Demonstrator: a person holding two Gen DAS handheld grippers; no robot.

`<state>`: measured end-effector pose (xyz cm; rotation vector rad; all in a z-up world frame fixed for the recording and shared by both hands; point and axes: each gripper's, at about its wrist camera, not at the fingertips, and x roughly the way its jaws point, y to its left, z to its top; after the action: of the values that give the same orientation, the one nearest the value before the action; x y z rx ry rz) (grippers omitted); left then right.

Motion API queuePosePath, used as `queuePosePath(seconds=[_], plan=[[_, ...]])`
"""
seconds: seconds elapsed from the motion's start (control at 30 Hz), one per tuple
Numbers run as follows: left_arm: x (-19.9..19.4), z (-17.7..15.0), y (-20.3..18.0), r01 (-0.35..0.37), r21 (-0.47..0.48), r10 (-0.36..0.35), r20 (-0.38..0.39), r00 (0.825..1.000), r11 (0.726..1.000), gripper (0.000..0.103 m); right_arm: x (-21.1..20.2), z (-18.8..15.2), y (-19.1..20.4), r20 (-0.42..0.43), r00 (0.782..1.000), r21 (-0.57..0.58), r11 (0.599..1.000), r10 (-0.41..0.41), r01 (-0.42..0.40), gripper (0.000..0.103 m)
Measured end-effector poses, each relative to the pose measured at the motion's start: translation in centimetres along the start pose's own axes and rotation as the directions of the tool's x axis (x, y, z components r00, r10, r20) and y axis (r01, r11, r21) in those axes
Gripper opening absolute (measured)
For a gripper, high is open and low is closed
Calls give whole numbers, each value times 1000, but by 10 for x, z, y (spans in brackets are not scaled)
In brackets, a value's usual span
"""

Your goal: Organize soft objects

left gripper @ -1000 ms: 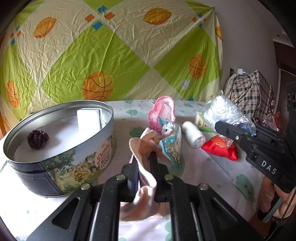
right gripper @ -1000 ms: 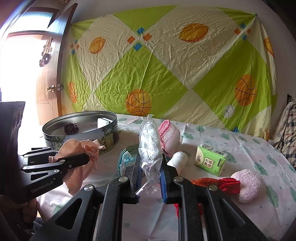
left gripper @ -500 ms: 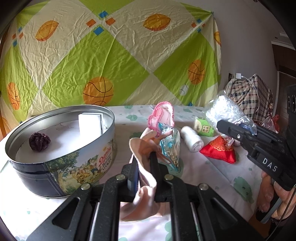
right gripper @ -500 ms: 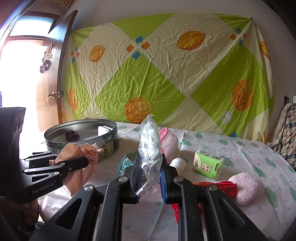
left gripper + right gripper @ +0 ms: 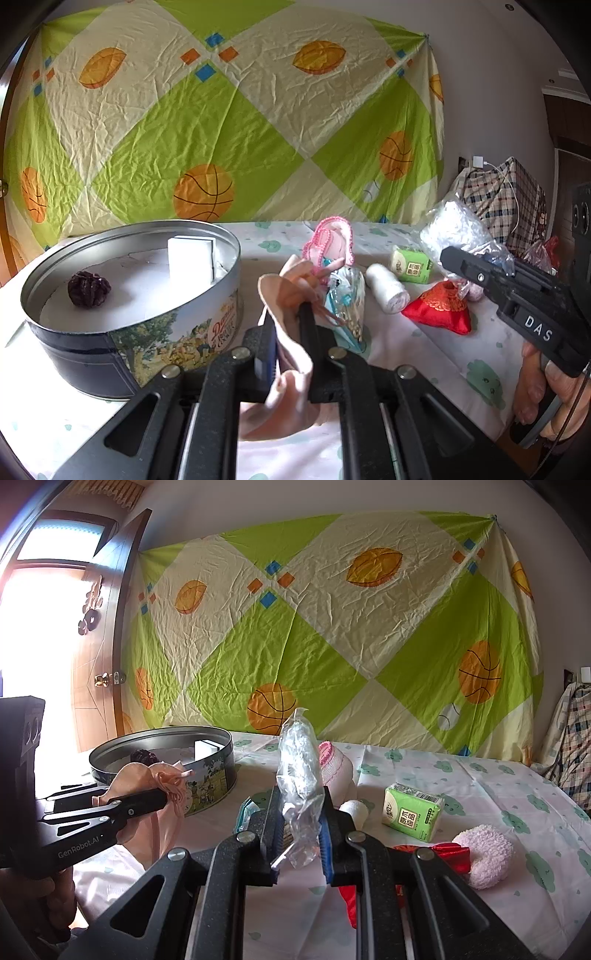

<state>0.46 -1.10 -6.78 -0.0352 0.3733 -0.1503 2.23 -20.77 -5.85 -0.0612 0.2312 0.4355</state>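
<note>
1. A sheet printed with basketballs hangs behind a bench (image 5: 461, 354) covered in a cloud-print cloth.
2. Left wrist view: my left gripper (image 5: 288, 325) is clamped on a peach cloth pouch (image 5: 284, 295) at frame centre, just right of the round tin (image 5: 155, 332) at left. A red pouch (image 5: 439, 306) and a white roll (image 5: 388, 291) lie right of centre.
3. Right wrist view: my right gripper (image 5: 301, 812) is pinched on a clear plastic bag (image 5: 299, 764) at centre; the tin (image 5: 207, 775) sits at left.
4. Risk, I judge: the slick bag could slide out of my grip, and the pouch's loose tail could snag the tin rim.
</note>
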Motion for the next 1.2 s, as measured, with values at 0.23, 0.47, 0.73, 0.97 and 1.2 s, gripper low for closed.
queuePosePath(seconds=[0.23,0.47,0.73,0.97,1.2], plan=[[-4,3,5,-13,-10,13,15,1000,1000,8,-2,0,-1,10,1000,10,1000,-2,2,18],[-8,7,10,-28,-12,28,33,999,1000,8,-3,1,-1,19,1000,8,1000,4,-4,18],[-7,13,16,-41,-12,41,48,998,999,8,-1,3,-2,18,1000,35,999,11,-11,18],[-6,16,20,-42,-12,42,53,998,999,8,2,5,7,26,999,37,999,27,-28,18],[-5,19,28,-45,-19,46,59,997,999,8,6,7,15,29,999,57,997,44,-46,18]])
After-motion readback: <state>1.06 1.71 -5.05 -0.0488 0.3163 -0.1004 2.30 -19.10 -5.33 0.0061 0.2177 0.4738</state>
